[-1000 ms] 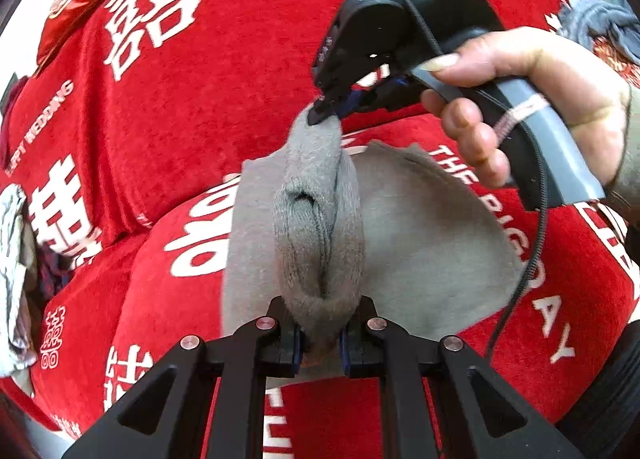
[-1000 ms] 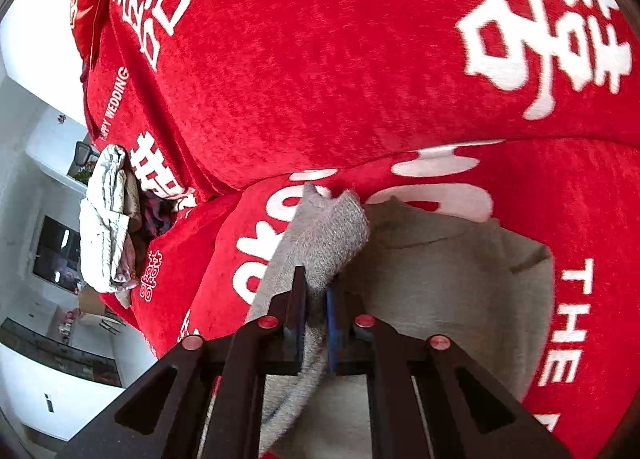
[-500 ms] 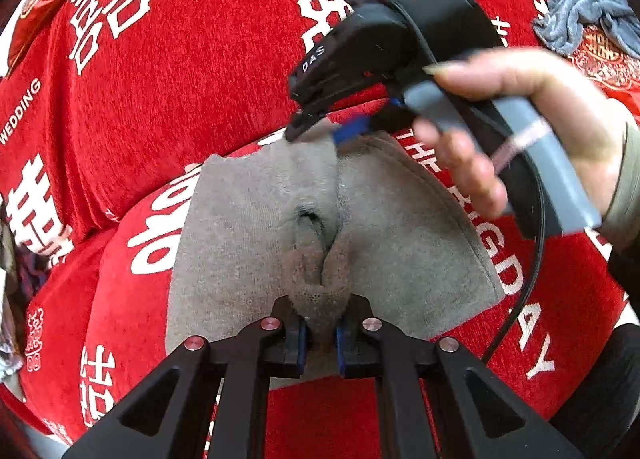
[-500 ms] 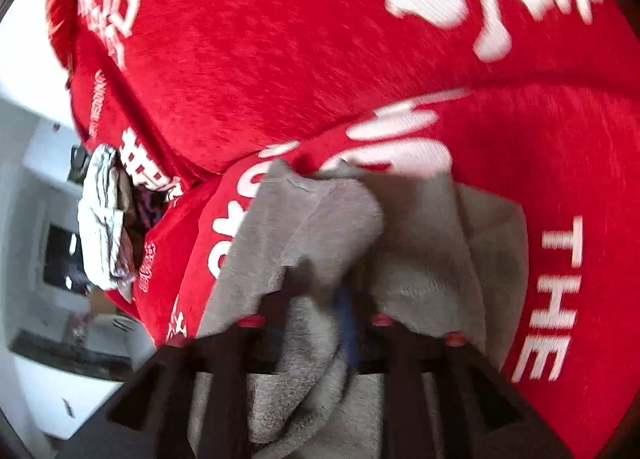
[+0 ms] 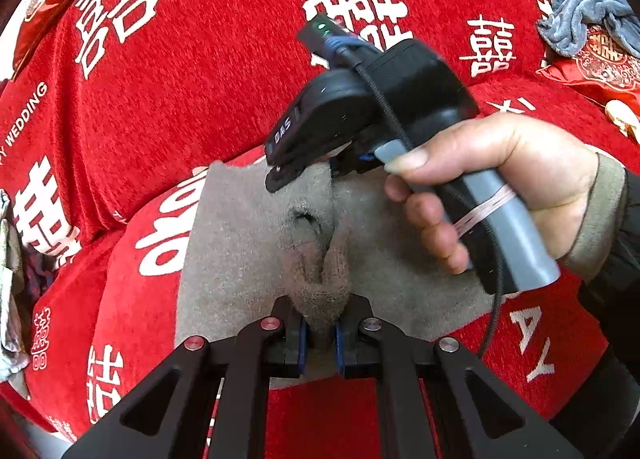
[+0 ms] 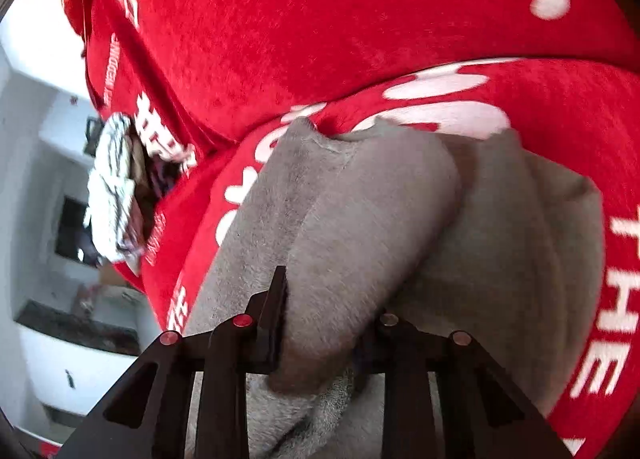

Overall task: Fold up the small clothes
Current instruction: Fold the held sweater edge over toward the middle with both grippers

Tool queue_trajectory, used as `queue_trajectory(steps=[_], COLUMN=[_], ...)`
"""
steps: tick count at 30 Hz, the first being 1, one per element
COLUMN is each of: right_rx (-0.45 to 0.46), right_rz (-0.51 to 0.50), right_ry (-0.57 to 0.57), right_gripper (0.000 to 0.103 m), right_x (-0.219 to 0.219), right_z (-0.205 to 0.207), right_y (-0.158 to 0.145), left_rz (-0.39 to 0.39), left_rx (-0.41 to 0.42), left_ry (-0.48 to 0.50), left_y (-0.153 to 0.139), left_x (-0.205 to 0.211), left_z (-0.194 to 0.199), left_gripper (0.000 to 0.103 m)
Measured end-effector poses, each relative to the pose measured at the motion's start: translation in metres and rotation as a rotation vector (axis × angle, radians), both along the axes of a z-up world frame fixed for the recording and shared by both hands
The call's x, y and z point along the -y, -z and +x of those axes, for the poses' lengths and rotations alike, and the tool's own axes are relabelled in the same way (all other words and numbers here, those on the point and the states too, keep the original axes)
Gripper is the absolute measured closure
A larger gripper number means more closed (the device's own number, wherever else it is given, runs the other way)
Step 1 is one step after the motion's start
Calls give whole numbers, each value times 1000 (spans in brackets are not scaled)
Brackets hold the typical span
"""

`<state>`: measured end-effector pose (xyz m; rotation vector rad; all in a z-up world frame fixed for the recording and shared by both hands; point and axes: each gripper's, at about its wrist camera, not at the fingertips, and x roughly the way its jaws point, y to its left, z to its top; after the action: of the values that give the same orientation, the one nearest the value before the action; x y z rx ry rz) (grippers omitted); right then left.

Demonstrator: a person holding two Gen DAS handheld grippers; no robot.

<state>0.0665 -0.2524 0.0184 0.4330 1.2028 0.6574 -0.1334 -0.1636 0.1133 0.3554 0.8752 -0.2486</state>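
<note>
**Pinching a grey garment fold on the red sofa cover**

Lying spread on a red sofa cover (image 5: 168, 107) printed with white characters and English words, the grey garment (image 5: 240, 243) is showing in both wrist views. The left gripper (image 5: 320, 335) is clamping a bunched ridge of the garment's near edge: its jaws are standing closed on the fabric, with the cloth bulging up just beyond the blue pads and rising as a narrow crease toward the middle of the piece.

At the far end of that crease, the right gripper (image 5: 304, 175) is sitting low over the garment, held by the person's right hand (image 5: 500, 183), with a black cable trailing down from it. In its own view, the right gripper (image 6: 320, 339) is straddling a thick folded lobe of the grey garment (image 6: 360, 227); its jaws are closing, and the fold is filling the gap between them. The left finger is lying against the cloth, while the right finger is mostly hidden behind the lobe, so firm pressure there is hard to judge.

A pale, patterned bundle of clothes (image 6: 116, 187) is resting at the sofa's far left end, and a blue-grey cloth (image 5: 588, 15) is lying crumpled at the far right.
</note>
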Motion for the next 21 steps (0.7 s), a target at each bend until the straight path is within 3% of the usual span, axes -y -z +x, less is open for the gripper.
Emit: queue_trajectory(steps=[5,13,21], right_rx=[56,88,96], right_rz=[35,-14,-60], right_ry=[7,-25,-45], right_gripper=[80,80,80], right_x=[16,41,59], right_z=[2,4,7], right_y=[-23,-38,-31], left_rz=[-11,23,54], left_rx=[21,41,9], left_ry=[6,81,119], left_y=[-12,-13,2], left_x=[4,39,72], left_z=[2,-9,-8], left_gripper=[92,92,92])
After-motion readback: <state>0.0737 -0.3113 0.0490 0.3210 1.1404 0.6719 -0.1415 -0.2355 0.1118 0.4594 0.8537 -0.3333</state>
